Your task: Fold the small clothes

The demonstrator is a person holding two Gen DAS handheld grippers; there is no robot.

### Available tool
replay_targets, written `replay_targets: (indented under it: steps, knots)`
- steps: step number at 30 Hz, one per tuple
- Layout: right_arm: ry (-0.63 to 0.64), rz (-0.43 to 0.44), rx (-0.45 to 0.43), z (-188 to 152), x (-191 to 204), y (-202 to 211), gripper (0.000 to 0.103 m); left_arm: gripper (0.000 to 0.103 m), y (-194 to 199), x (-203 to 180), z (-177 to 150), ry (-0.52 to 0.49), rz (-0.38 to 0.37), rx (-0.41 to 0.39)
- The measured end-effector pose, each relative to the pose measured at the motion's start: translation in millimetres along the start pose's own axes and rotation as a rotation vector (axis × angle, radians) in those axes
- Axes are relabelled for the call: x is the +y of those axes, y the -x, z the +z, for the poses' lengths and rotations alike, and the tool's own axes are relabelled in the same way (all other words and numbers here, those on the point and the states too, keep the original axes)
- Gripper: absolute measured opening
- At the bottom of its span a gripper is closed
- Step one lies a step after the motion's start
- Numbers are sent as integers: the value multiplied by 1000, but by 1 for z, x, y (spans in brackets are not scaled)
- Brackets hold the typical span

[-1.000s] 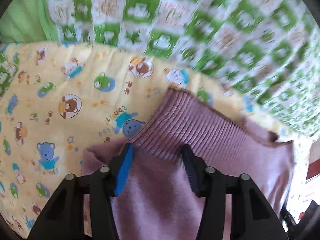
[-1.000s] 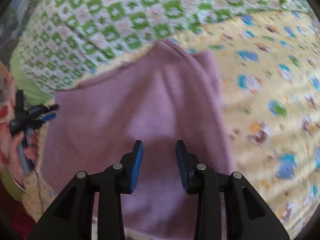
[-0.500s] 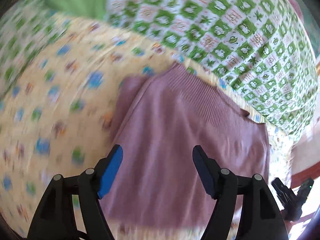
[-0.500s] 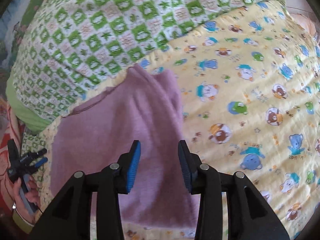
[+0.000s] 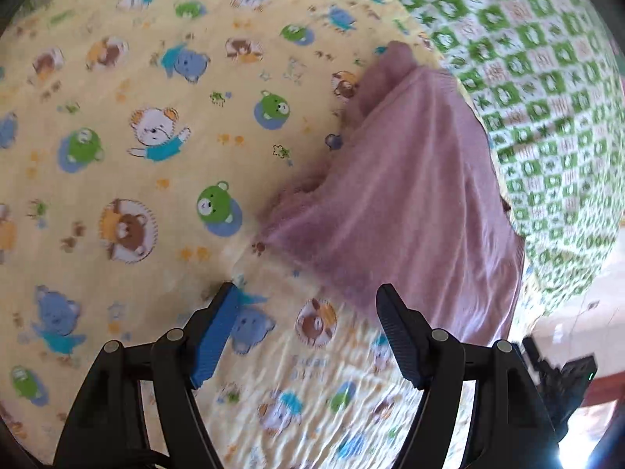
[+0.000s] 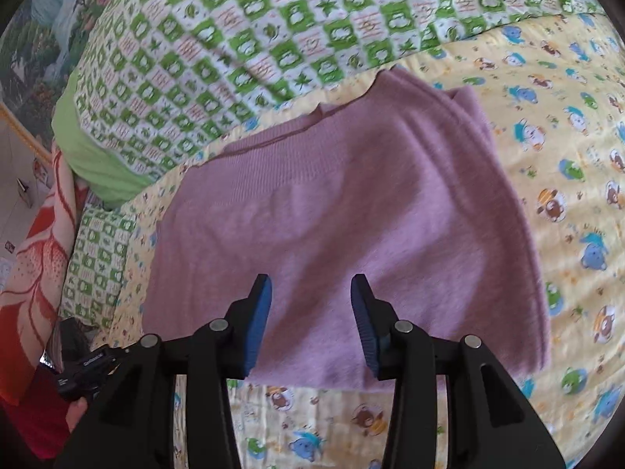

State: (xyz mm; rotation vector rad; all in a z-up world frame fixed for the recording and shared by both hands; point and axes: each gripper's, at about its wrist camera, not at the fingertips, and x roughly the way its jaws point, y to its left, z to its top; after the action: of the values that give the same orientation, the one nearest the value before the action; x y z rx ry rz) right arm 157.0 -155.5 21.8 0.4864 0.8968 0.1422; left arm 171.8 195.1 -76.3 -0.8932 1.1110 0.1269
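A folded mauve knit garment [image 6: 351, 195] lies flat on the yellow bear-print blanket [image 6: 578, 156]; its ribbed hem faces the green checked bedding. In the left wrist view the garment [image 5: 410, 195] lies ahead and to the right. My left gripper [image 5: 308, 312] is open and empty, above the blanket just short of the garment's near edge. My right gripper [image 6: 310, 297] is open and empty, hovering over the garment's near edge.
A green checked quilt [image 6: 273, 31] borders the blanket on the far side. A red and orange patterned cloth [image 6: 35, 258] lies at the left. The other black gripper [image 6: 86, 367] shows at the lower left, and also at the right in the left wrist view [image 5: 562, 375].
My left gripper has opened wider, let go of the garment and pulled back left over the blanket. My right gripper has drawn back a little over the garment and opened wider.
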Motion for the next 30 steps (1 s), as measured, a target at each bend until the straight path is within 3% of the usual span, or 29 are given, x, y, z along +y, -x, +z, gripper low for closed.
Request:
replay_targets:
  steps: [7,8,9,10,12,16,19,23,25,27,30]
  knots:
    - [50,16,80,5,22,-22,44,69,-21,-5,32,57,-45,-69]
    - [52,23,78,9,25,-24,44,64,-21,-6,36,65,-46,-84]
    - [50,29,74,12,27,-25,44,36,-22,-8,40,64,-57,-90]
    - [48,36,68,17,30,-27,44,25,-24,-11,42,64,-70,-81]
    - [47,46,64,24,34,-31,48,20,-19,-24,43,31,-51,-107]
    - [76,73,71,41,42,-39,49,17,-2,-80,23,-174,-52,-158]
    - [82,105,90,56,45,-46,49,16,1,-131,-1,-329,-97,-150]
    - [72,154,159,78,46,-64,53,16,-16,-182,-35,-496,-88,-112]
    - [70,198,185,89,50,-74,56,16,-30,-190,-45,-524,-69,-81]
    - [83,234,224,97,57,-87,76,16,-40,-190,-47,-505,-74,-57]
    - [97,312,280,105,68,-111,84,16,-47,-187,-46,-490,-76,-46]
